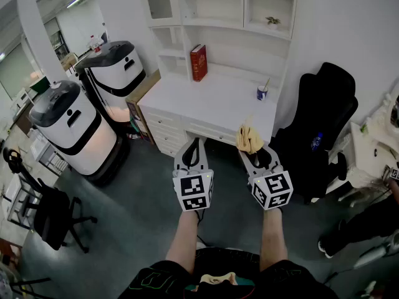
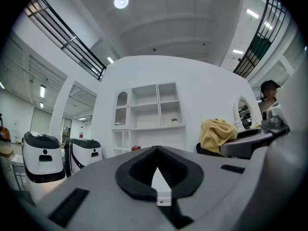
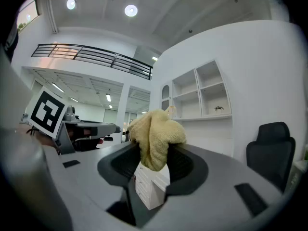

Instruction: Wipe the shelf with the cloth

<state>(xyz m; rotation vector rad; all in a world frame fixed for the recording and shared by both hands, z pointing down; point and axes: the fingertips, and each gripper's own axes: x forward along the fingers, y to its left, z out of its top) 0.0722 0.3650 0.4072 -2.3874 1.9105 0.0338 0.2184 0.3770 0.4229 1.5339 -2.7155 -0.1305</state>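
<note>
A yellow cloth is bunched between the fingertips of my right gripper, which is shut on it. In the right gripper view the cloth sticks up out of the jaws of the right gripper. My left gripper is beside it, shut with nothing in it; its tips meet in the left gripper view. Both are held in the air just in front of the white desk. The white shelf unit stands on the desk's back, well beyond both grippers.
On the desk stand a red book and a blue cup; a small plant sits in an upper shelf box. Two white robots stand at the left, a black chair at the right, an office chair at lower left.
</note>
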